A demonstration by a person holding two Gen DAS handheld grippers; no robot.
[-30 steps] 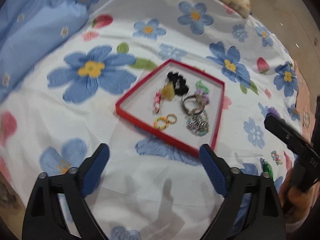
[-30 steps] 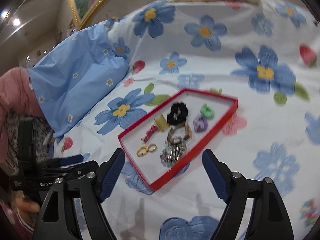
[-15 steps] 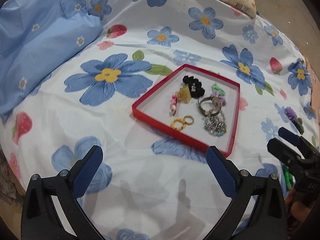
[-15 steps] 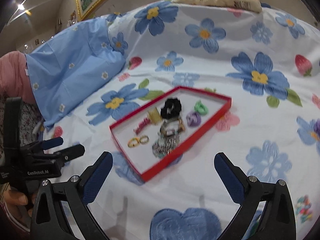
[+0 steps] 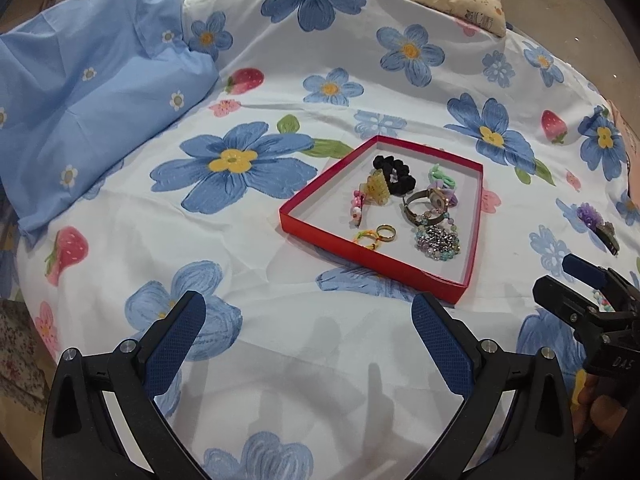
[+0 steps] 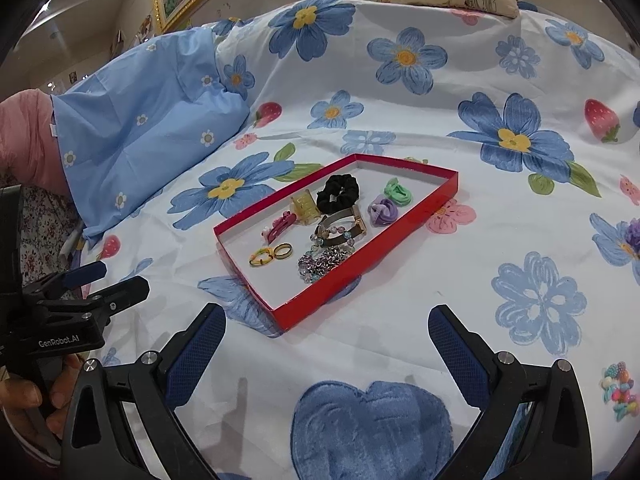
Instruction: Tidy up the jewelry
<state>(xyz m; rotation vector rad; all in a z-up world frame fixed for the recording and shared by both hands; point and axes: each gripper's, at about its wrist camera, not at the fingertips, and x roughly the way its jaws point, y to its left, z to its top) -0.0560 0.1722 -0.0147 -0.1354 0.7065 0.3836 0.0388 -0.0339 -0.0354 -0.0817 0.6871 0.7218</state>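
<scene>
A: Where does it stand?

B: The red tray [image 6: 416, 216] sits on the flowered bedspread [image 6: 400, 340], ahead of both grippers. In it: a black scrunchie [image 6: 338, 193], a yellow claw clip [image 6: 305, 209], a pink clip [image 6: 278, 227], two rings [image 6: 272, 255], a watch [image 6: 340, 230], a beaded bracelet [image 6: 322, 264], and green [image 6: 397, 192] and purple [image 6: 383, 210] hair ties.

A: And outside it?

B: A purple flower clip [image 5: 596, 222] lies on the bed, well to the right of the tray. A small multicoloured bead piece [image 6: 620, 390] lies near the right gripper's right finger. Those look like the strays that need bringing in.

A: The grippers?

B: The right gripper [image 6: 326, 350] has just been opening; its fingers stand wide with nothing between them, only bedspread. The left gripper [image 5: 308, 338] is also spread wide and empty, short of the tray's near corner.

A: So how should the pick go?

B: I'd take the bead piece with the right gripper, as it is nearest. It's small and low on soft cloth, so come down steeply, straddle it, and close slowly, or the fingers will pinch up a fold of bedspread with it. Lift clear before crossing the tray's wall.

A: And the left?

B: It could steady the tray's near edge; the tray looks light enough to slide on the cloth. Drop new pieces in the bare near half, away from the tangle.
</scene>
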